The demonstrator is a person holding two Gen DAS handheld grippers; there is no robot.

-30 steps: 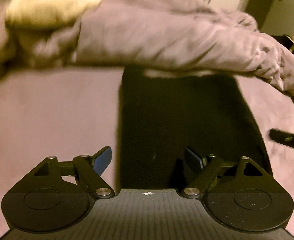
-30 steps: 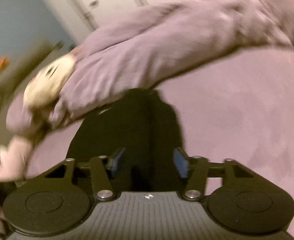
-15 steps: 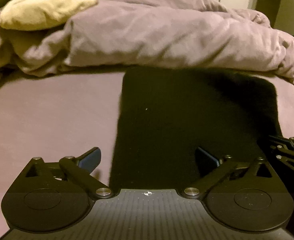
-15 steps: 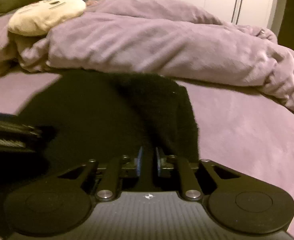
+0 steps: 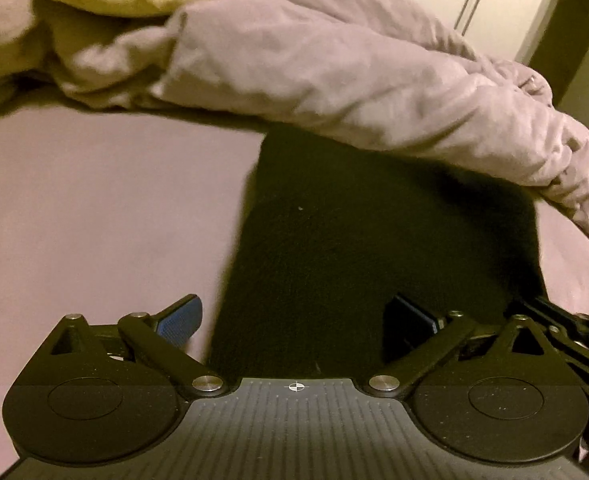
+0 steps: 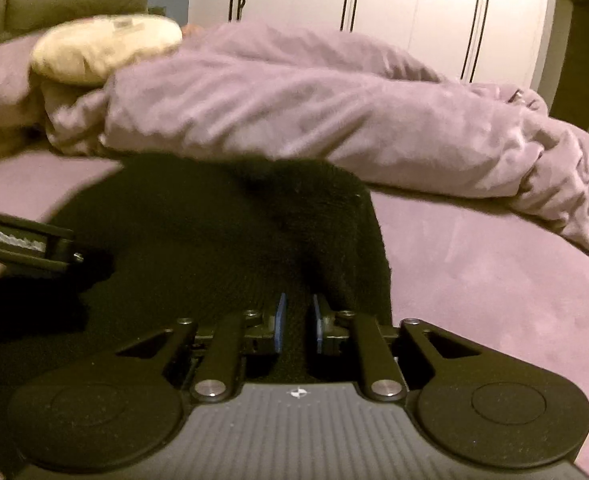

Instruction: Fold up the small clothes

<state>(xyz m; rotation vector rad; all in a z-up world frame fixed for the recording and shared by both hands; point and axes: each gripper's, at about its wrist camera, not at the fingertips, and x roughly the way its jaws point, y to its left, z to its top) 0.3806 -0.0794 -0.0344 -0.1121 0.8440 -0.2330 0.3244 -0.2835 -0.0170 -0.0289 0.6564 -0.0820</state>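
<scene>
Left claw (image 5: 294, 320) stood wide open, empty, over the black cloth (image 5: 374, 240) flat on the bed (image 5: 94, 220). Right claw (image 6: 297, 322), just reopening, straddled its near edge without pinching. Cloth looked soft, light, limp; take corners.

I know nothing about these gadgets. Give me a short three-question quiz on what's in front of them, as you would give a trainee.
1. Multiple choice: what colour is the garment lying on the bed sheet? A white, B black, C red.
2. True or false: the jaws of the left gripper are shut tight.
3. What lies bunched up just behind the garment?

Key
1. B, black.
2. False. They stand wide open, having just been opening, with one pad over the sheet and the other over the garment.
3. The purple duvet, with a cream cushion on its far end.
</scene>
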